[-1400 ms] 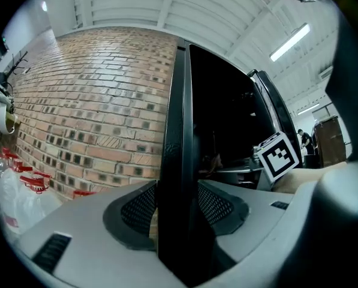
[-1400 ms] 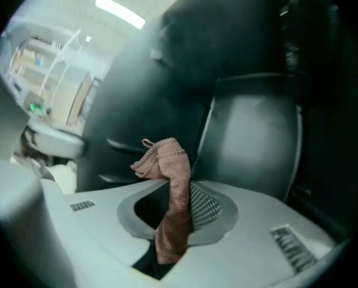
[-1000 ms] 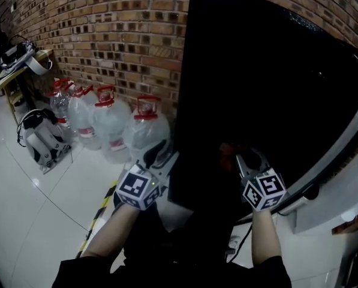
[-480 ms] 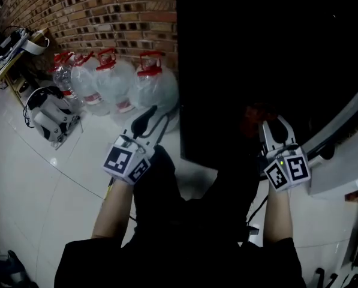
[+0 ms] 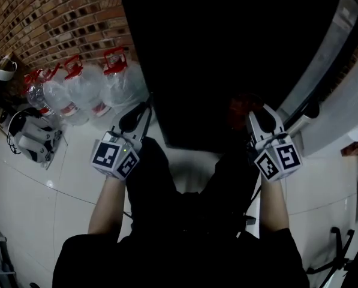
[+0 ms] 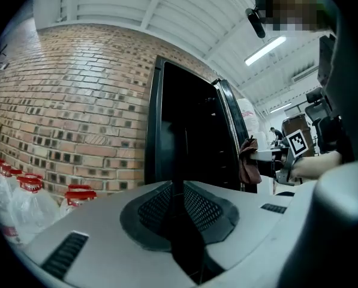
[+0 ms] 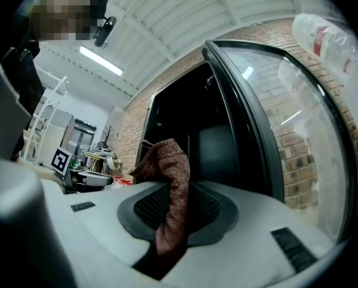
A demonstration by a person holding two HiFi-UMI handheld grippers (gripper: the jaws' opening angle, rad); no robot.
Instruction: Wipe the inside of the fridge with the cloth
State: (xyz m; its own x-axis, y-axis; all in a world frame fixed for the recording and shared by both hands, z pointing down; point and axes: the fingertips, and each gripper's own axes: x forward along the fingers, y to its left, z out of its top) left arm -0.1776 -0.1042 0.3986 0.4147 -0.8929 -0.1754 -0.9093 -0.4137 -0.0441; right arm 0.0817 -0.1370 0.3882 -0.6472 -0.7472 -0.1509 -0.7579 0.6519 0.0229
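While the right gripper pinches the reddish-brown cloth just in front of the dark, open fridge, the left gripper has just been closing on nothing, and its jaws now meet. A good wipe likely calls for keeping that pinch firm, carrying the hanging fold inside, pressing it flat against an inner wall, and avoiding the glass door.

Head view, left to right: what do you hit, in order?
In order: white gear on the floor → water jugs → left gripper (jaws just closed, empty) → cloth → right gripper, shut on it → open fridge door.
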